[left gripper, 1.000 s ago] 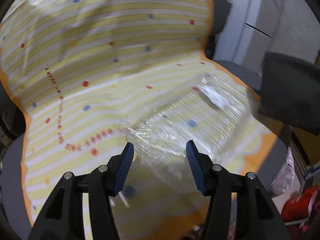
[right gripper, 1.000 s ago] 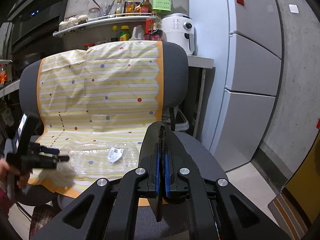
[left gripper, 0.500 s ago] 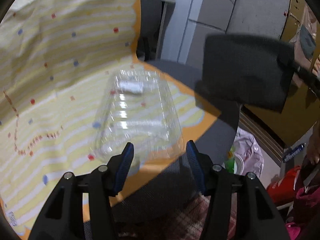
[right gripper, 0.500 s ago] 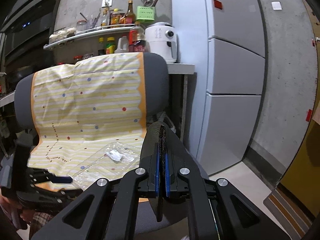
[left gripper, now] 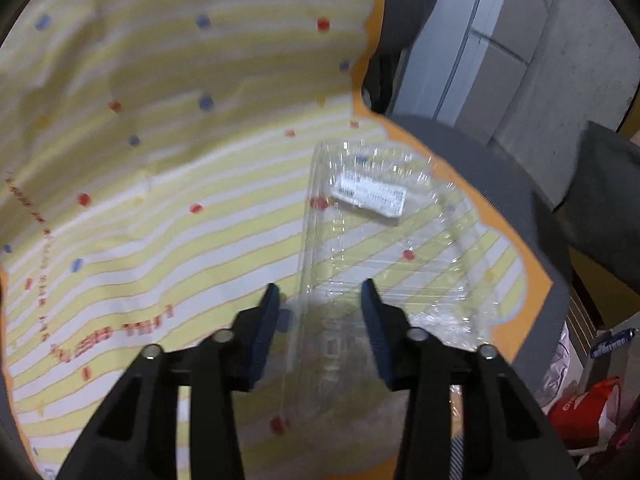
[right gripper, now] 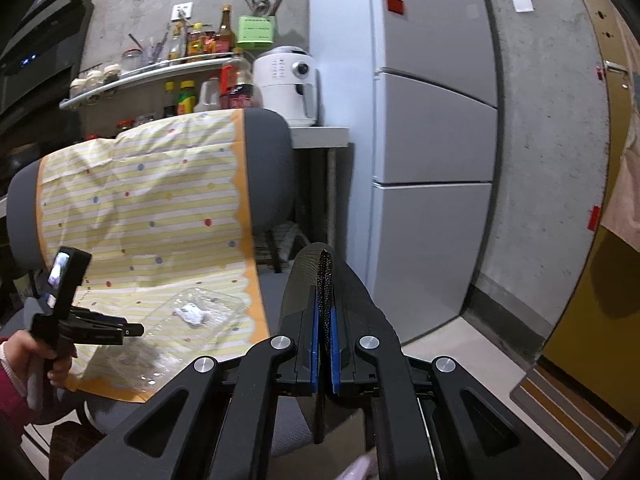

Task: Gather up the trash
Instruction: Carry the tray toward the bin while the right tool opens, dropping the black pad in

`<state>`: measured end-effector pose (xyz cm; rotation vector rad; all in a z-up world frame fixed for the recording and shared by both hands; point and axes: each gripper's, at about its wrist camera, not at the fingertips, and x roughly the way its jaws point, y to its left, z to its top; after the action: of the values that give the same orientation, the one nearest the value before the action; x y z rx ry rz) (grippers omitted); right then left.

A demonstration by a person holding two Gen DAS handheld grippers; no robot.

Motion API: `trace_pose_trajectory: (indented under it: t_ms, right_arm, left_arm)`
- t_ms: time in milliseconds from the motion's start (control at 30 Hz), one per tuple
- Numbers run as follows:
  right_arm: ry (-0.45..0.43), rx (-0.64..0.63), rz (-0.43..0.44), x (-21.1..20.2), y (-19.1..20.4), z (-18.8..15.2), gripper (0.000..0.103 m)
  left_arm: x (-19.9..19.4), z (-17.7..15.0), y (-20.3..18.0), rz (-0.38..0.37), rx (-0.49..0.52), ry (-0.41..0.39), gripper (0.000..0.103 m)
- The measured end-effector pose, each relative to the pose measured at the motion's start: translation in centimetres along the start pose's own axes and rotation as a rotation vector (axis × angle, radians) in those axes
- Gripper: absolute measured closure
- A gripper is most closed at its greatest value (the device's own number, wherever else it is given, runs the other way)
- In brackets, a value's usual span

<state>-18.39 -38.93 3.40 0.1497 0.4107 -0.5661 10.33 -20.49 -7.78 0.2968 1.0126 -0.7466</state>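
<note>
A clear plastic clamshell container (left gripper: 384, 240) with a white label (left gripper: 372, 196) lies on a yellow striped cloth (left gripper: 160, 160) that covers a grey chair. My left gripper (left gripper: 320, 300) points down at its near left corner. Its jaws are closing, with the container's edge between the blue pads (left gripper: 370, 304), which stand apart from it. From the right wrist view the left gripper (right gripper: 128, 330) reaches the container (right gripper: 208, 308) from the left. My right gripper (right gripper: 324, 320) is shut on the rim of a dark grey bag (right gripper: 308, 276), which also shows as the dark grey bag (left gripper: 600, 200) at the right.
A person's hand (right gripper: 24, 352) holds the left gripper's handle. A grey fridge (right gripper: 432, 120) stands right of the chair, beside a small table with a white appliance (right gripper: 288, 84). A shelf of bottles (right gripper: 192, 64) runs behind. A red bag (left gripper: 580, 404) lies on the floor.
The left gripper swung back over the seat and came down onto the container's near corner, and its jaws narrowed. The right gripper, still shut on the bag, drifted and rolled slightly.
</note>
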Motion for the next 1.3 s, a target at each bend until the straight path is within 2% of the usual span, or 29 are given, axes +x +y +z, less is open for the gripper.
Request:
trace_pose_trajectory:
  t_ms: [100,167,233,333,500,700,800,900,1000,1033,1067,1133,1300]
  right_arm:
    - [0.006,0.021,-0.010,-0.4,-1.2,-0.3,0.098]
    - [0.010,0.028,-0.022,-0.8,-1.9,-0.6,0.098]
    - [0.014,0.031,-0.031,-1.3,-2.4,-0.9,0.098]
    - [0.033,0.050,-0.035,-2.1,-3.4,-1.5,0.098]
    - [0.070,0.123,-0.040,-4.2,-5.9,-2.5,0.098]
    - [0.157,0.169,-0.122,-6.8,-9.1,-4.6,0.098]
    - [0.247,0.207,-0.136,-6.4,-10.8,-6.9,0.097]
    - [0.345,0.283,-0.108,-4.6,-12.5,-9.3,0.096]
    - [0.421,0.340,-0.084,-2.6,-13.7,-11.3,0.091]
    - [0.438,0.347,-0.104,-1.8,-14.2,-12.0,0.086]
    - [0.446,0.346,-0.130,-1.2,-14.5,-12.4,0.082]
    - [0.473,0.348,-0.162,-0.2,-15.1,-13.2,0.062]
    - [0.420,0.342,-0.179,-1.3,-15.4,-12.4,0.062]
  left_arm:
    - [0.8,-0.2,-0.2,-0.009,-0.003,0.021,0.093]
    - [0.1,-0.9,-0.7,-0.022,-0.008,-0.006,0.097]
    - [-1.7,-1.8,-1.7,-0.023,-0.001,-0.075,0.098]
    - [-4.6,-3.0,-3.6,-0.080,-0.018,-0.161,0.099]
    - [-9.1,-4.2,-7.6,-0.131,-0.021,-0.306,0.099]
    - [-11.7,-4.5,-12.1,-0.165,-0.016,-0.415,0.098]
    - [-11.9,-4.8,-13.6,-0.217,-0.020,-0.425,0.098]
    - [-12.0,-5.3,-14.9,-0.240,-0.008,-0.422,0.098]
    - [-11.7,-5.4,-16.0,-0.247,0.012,-0.407,0.099]
    - [-11.7,-5.6,-16.3,-0.248,0.020,-0.404,0.098]
    - [-11.6,-5.5,-16.5,-0.247,0.027,-0.400,0.098]
    - [-11.5,-5.6,-17.1,-0.243,0.042,-0.394,0.098]
    - [-10.7,-5.9,-18.3,-0.252,0.075,-0.372,0.098]
